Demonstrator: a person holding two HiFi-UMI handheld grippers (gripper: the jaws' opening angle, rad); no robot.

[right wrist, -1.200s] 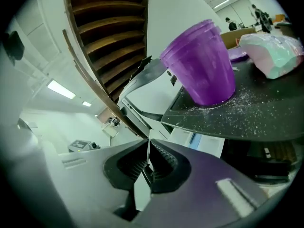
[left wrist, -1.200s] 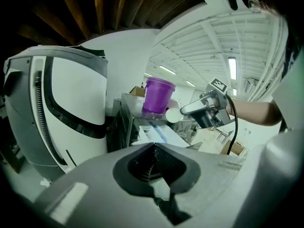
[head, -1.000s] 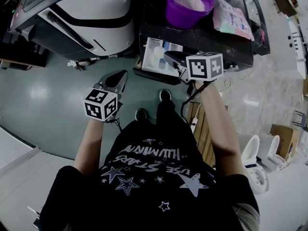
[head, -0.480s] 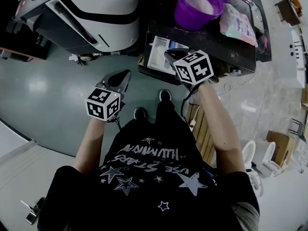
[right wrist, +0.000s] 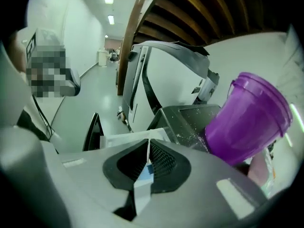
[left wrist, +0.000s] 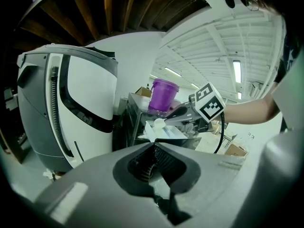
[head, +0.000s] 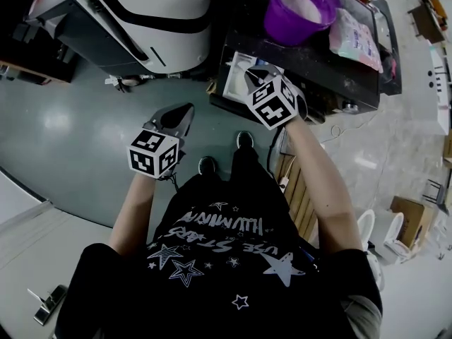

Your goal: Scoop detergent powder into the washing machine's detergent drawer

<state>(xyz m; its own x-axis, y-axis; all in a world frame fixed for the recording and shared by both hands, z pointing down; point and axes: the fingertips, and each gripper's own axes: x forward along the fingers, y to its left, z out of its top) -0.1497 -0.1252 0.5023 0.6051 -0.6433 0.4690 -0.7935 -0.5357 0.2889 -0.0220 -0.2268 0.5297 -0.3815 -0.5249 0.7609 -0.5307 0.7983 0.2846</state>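
Right gripper point(head: 254, 78) clenched on the thin white-and-blue handle of the white plastic scoop point(left wrist: 159, 123). The scoop bowl is heaped with white powder and sits above the open white detergent drawer point(left wrist: 167, 133), which sticks out of the dark washing machine point(head: 332, 66). Can't tell if the scoop touches the drawer. Purple plastic bucket point(head: 300, 9) holding white powder stands on the machine top, pink-white packet point(head: 353, 32) beside it. Left gripper point(head: 176, 119) jaws pressed together, nothing between, hanging over the grey floor point(head: 63, 126), well apart from the drawer.
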